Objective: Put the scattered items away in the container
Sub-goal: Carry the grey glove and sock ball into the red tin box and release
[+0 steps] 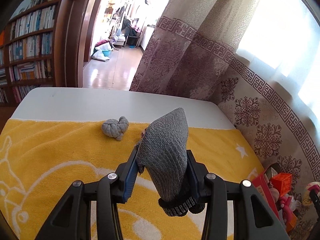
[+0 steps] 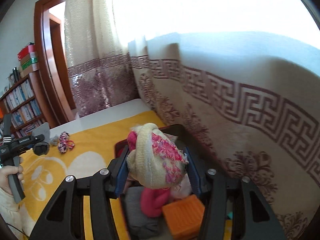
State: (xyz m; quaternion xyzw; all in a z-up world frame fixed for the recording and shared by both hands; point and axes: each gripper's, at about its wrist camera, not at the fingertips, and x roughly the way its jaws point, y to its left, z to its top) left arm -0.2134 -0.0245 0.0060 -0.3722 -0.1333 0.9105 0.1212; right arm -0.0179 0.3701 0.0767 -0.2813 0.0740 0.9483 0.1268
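Grey sock [image 1: 166,152] clamped in left hand-held gripper [image 1: 162,172]; right hand-held gripper [image 2: 158,172] clamps cream-pink sock [image 2: 158,158].

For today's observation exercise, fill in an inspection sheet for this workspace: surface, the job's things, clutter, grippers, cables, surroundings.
Surface: white table under a yellow towel.
Job's things: grey sock and cream-pink sock held; container holds an orange block and soft items.
Clutter: grey knotted sock and pink-white bundle loose on the towel.
Grippers: left gripper and right gripper each clamp a sock.
Cables: nothing seen.
Surroundings: bookshelf, patterned curtain, open doorway.
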